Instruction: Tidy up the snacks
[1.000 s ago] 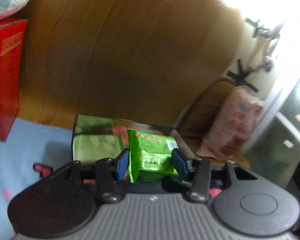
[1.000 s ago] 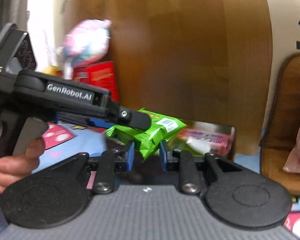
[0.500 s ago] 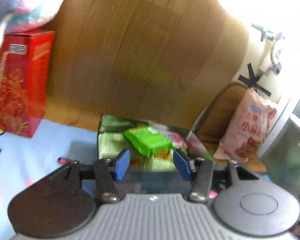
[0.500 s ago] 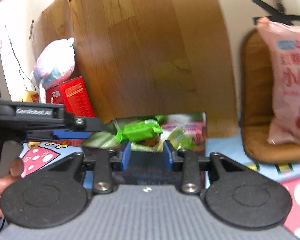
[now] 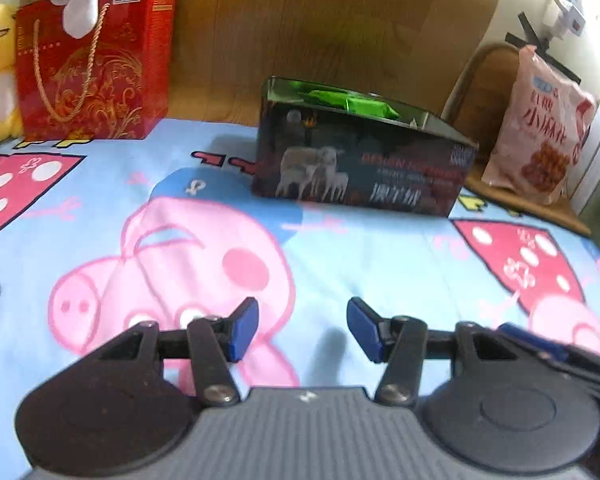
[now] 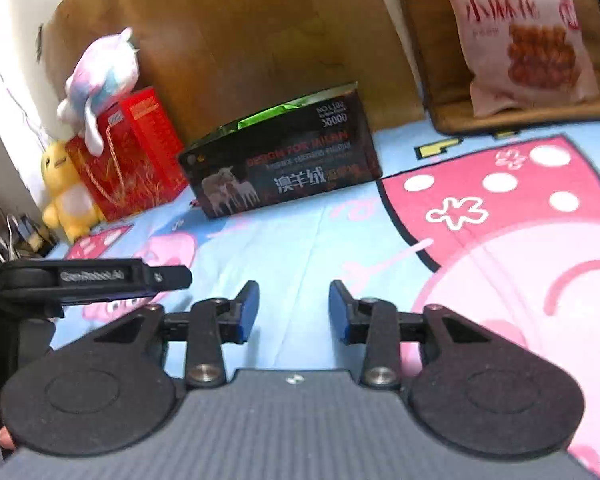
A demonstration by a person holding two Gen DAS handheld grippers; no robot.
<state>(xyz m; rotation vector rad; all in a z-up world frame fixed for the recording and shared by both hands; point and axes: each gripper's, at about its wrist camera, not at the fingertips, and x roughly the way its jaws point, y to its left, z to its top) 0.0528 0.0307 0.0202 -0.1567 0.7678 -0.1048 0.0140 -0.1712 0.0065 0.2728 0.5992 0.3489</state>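
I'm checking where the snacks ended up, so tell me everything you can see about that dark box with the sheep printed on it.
The dark box is a long, open-topped carton, seemingly glossy card, with sheep and red and white lettering printed on its front. It sits flat on the cartoon bedsheet, near a wooden board. A green snack packet lies inside, showing above the rim; other contents are hidden. Neither gripper touches the box.

We can read "DESIGN FOR MILAN", "NO.L104" and "3000D" on the dark box (image 6: 284,160) with sheep on it. The black tool (image 6: 88,278) at near left says "GenRobot.AI". The pink bag (image 6: 528,32), far right, has big red Chinese words.
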